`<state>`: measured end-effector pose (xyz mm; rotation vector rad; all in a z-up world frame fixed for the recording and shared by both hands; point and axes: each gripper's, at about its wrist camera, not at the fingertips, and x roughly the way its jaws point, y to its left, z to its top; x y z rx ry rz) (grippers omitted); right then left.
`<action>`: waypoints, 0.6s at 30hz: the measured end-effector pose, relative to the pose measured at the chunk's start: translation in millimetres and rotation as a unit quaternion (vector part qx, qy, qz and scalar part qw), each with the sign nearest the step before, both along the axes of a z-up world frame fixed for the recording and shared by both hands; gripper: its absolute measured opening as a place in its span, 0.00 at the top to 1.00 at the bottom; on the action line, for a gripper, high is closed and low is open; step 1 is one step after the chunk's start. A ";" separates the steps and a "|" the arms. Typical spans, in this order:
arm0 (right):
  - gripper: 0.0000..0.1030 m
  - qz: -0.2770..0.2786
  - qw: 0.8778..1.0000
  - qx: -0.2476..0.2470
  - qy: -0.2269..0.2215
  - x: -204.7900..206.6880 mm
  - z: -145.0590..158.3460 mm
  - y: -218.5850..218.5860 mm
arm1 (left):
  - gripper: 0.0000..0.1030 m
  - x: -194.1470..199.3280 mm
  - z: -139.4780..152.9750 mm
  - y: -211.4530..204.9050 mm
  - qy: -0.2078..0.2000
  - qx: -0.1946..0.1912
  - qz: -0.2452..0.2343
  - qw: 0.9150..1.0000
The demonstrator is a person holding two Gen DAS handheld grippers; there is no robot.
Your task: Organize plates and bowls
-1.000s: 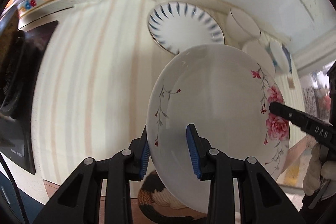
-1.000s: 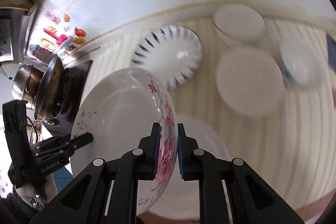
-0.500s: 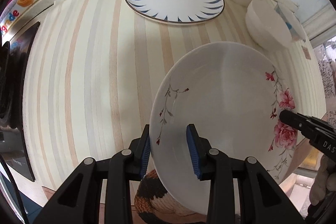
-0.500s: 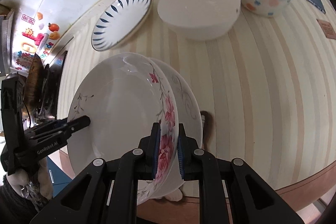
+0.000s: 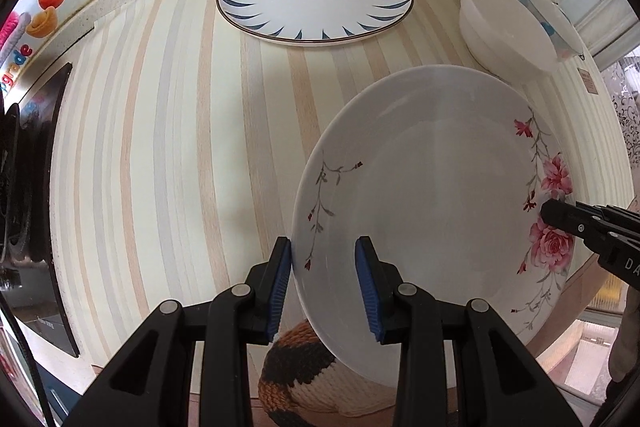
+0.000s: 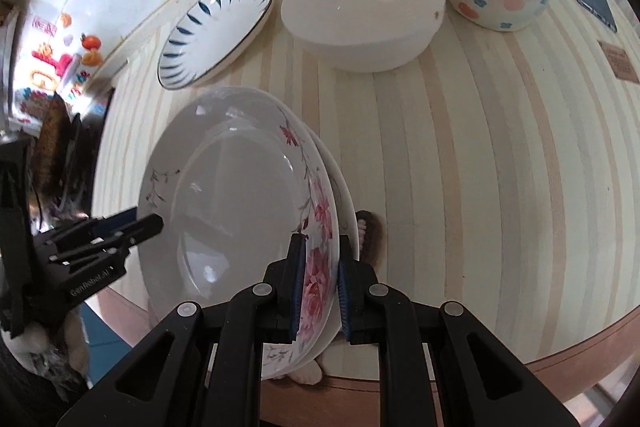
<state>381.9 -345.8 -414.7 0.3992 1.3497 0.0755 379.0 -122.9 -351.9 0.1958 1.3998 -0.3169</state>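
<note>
Both tongs, left (image 5: 323, 281) and right (image 6: 319, 291), clamp the floral plate (image 5: 432, 203); a second plate (image 6: 343, 195) underneath is mostly hidden

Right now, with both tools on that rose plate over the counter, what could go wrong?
Three risks stand out.

1. The left tool looks wide around the rose plate rim, so the weight may hang mostly on the right tool. The plate could then tip or slip.
2. A second white plate sits just behind the held one, apparently also between the pads. The two could knock together or slide.
3. The plates hang near the counter edge, so a drop might miss it.
</note>
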 end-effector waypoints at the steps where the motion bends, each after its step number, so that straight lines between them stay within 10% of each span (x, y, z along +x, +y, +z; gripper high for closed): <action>1: 0.84 0.001 1.000 0.000 0.003 -0.1 -0.9 0.9 | 0.71 1.1 0.1 1.0 0.001 -0.002 0.001 1.000; 10: 0.82 -0.007 0.999 0.015 0.028 2.2 12.6 -17.6 | 0.71 29.6 54.0 32.1 -0.025 -0.046 0.042 0.998; 18: 0.71 -0.013 0.996 0.073 -0.054 64.5 99.7 -36.6 | 0.70 123.0 102.3 45.2 -0.054 -0.087 0.083 0.991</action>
